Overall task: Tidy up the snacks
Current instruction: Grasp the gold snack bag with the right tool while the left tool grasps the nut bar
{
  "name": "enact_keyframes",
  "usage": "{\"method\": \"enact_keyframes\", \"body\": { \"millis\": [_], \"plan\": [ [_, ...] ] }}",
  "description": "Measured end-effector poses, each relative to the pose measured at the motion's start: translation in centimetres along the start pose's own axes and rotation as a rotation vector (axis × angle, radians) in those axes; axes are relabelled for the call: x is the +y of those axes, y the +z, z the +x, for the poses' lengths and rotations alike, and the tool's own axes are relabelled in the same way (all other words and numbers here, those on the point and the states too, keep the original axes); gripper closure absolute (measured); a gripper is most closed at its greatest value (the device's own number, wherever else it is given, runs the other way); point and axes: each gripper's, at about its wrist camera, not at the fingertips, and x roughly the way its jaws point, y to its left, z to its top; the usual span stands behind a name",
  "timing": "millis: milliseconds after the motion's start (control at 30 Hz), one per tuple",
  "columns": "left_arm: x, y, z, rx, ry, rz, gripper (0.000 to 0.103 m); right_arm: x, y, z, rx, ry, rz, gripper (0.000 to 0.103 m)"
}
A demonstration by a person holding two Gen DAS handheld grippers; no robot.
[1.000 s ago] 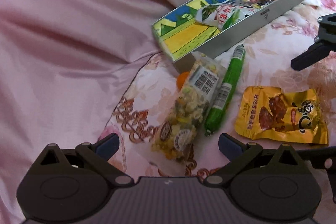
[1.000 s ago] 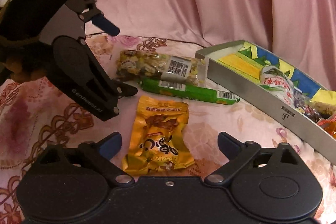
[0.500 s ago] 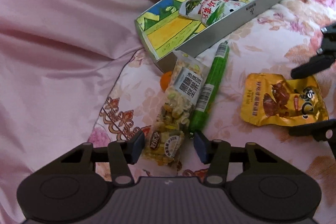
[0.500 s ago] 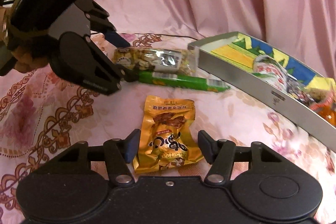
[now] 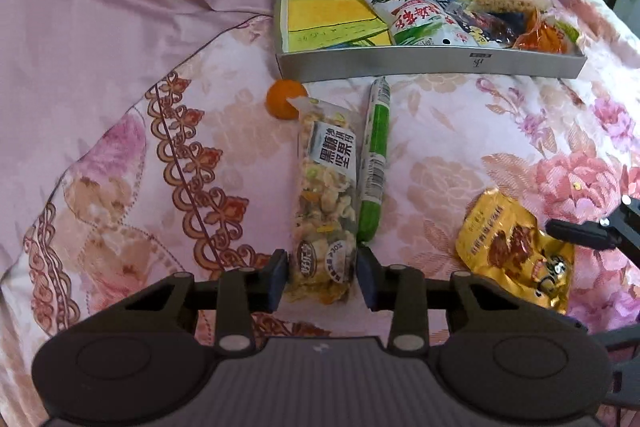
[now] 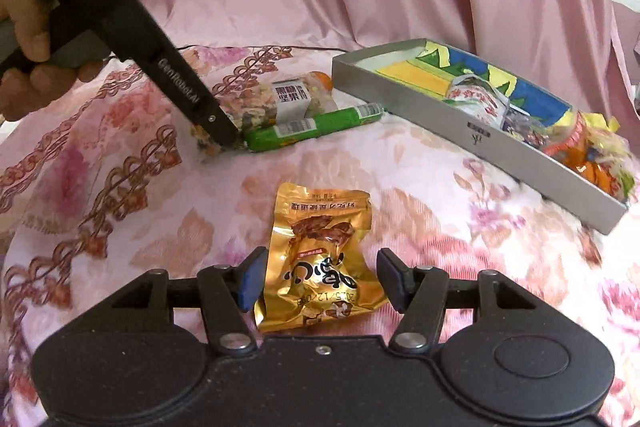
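Left wrist view: left tool (image 5: 322, 277), jaws just closing, pads at both edges of clear nut-mix packet (image 5: 326, 203) on the floral pink bedspread (image 5: 460, 131), ready to lift. Right tool (image 6: 318, 277) stands apart, straddling gold foil pouch (image 6: 320, 255). Beyond, grey shallow box (image 5: 432, 63) holds several snack packets.

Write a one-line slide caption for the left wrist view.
Left gripper closing around the nut mix packet, green sausage alongside, snack tray beyond.

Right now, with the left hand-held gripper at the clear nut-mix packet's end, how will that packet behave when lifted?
The long clear nut-mix packet will probably droop, since the left hand-held gripper straddles only one end. Its lumpy filling may shift. The glossy film looks slippery.
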Motion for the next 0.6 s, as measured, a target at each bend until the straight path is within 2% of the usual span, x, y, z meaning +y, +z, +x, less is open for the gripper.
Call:
{"method": "enact_keyframes", "body": {
  "millis": [33, 67, 233, 333, 400, 467, 500, 567, 600],
  "plan": [
    [-0.1, -0.1, 0.1, -0.007, 0.016, 0.017, 0.056, 0.0, -0.2, -0.2, -0.002, -0.004, -0.007, 0.042],
    [-0.1, -0.1, 0.2, -0.013, 0.031, 0.031, 0.05, 0.0, -0.4, -0.3, -0.004, -0.009, -0.014, 0.042],
    [0.3, 0.7, 0.7, -0.043, 0.044, 0.024, 0.042, -0.1, -0.8, 0.1, -0.019, -0.02, 0.006, 0.041],
    [0.4, 1.3, 1.3, -0.065, 0.05, 0.019, 0.037, -0.5, -0.8, 0.7, -0.037, -0.017, 0.042, 0.033],
    [0.5, 1.7, 1.8, -0.067, 0.05, 0.0, 0.037, -0.8, -0.9, 1.0, -0.051, -0.01, 0.068, 0.031],
    [0.6, 2.0, 2.3, -0.062, 0.046, -0.019, 0.039, -1.0, -1.1, 1.2, -0.062, -0.006, 0.084, 0.03],
    [0.7, 2.1, 2.5, -0.06, 0.038, -0.027, 0.044, -1.0, -1.2, 1.2, -0.07, -0.004, 0.085, 0.03],
    [0.6, 2.1, 2.7, -0.053, 0.01, -0.053, 0.062, -0.9, -1.4, 1.1, -0.078, -0.004, 0.082, 0.031],
    [0.5, 1.9, 2.7, -0.053, 0.008, -0.066, 0.062, -0.9, -1.5, 1.1, -0.081, -0.003, 0.08, 0.032]
  ]
}}
